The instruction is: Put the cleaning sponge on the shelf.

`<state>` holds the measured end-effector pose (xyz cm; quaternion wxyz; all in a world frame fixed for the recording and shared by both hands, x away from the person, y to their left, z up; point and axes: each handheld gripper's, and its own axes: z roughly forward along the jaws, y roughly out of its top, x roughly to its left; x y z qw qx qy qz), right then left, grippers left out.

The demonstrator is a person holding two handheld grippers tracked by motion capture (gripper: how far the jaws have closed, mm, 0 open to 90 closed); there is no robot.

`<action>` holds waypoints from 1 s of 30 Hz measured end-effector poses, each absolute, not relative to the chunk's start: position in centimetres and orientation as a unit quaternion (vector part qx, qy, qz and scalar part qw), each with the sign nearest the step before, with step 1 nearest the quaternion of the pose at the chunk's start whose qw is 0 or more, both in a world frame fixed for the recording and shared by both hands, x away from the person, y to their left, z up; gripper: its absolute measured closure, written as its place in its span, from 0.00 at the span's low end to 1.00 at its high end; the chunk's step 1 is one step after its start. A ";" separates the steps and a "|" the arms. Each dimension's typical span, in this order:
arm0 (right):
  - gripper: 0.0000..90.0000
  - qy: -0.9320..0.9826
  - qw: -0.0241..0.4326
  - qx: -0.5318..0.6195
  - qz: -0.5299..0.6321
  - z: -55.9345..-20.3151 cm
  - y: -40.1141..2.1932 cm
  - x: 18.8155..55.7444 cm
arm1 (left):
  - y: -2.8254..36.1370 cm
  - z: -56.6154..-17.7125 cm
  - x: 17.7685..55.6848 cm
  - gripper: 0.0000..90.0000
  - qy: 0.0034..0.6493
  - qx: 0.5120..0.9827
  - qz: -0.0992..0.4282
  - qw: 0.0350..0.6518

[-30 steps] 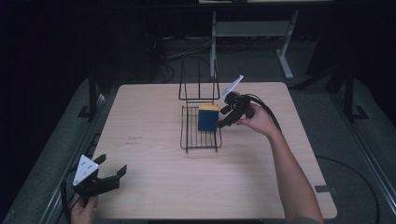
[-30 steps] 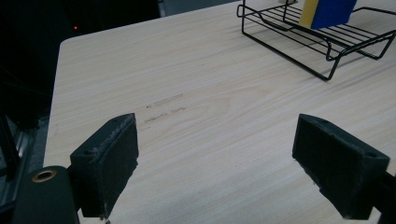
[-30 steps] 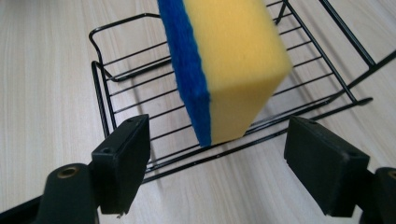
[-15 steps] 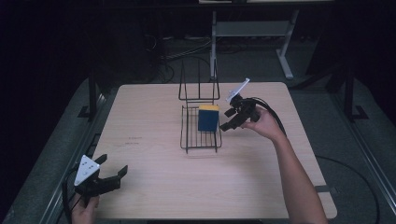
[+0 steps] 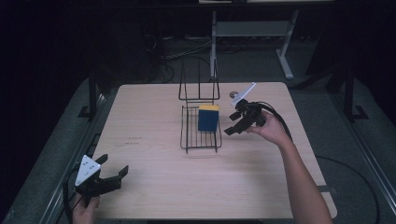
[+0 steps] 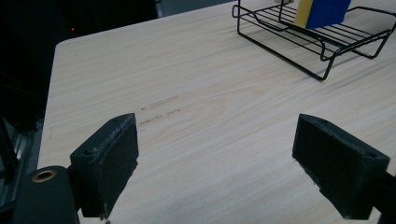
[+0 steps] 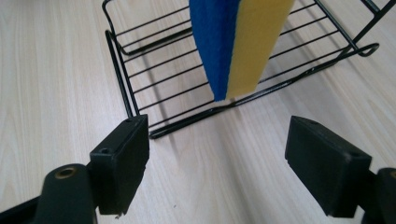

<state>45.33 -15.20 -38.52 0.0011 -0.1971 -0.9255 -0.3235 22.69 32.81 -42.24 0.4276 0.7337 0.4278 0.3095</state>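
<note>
Right gripper view looks past two black jaws standing wide apart with nothing between them, only bare wood below. Just beyond them the sponge (image 7: pixel 238 44) stands on edge in the wire rack (image 7: pixel 140 70): one blue face, one yellow, its top cut off by the frame. No brand, label or writing can be read on it or on the rack.

From the high view, the right gripper (image 5: pixel 239 122) hangs just beside the rack's right side, released and apart from the sponge (image 5: pixel 208 117), which leans upright inside the rack (image 5: pixel 201 140) near the middle of the table (image 5: pixel 154 107). The left gripper (image 5: pixel 106 176) rests at the near left corner, well apart, its jaws also spread and empty. Faint dark marks on the tabletop (image 6: pixel 159 109) are too smeared to read as writing.
</note>
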 end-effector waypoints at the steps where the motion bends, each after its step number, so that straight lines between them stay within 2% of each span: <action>1: 0.24 -0.925 0.000 -0.197 -0.323 -38.5 -15.3 45.2 | 32.8 -42.3 22.7 0.15 0.428 0.734 0.309 0.427; 30: 0.22 -0.923 -0.003 -0.216 -0.317 -39.7 -18.3 42.0 | 32.5 -42.3 22.7 0.15 0.425 0.737 0.308 0.426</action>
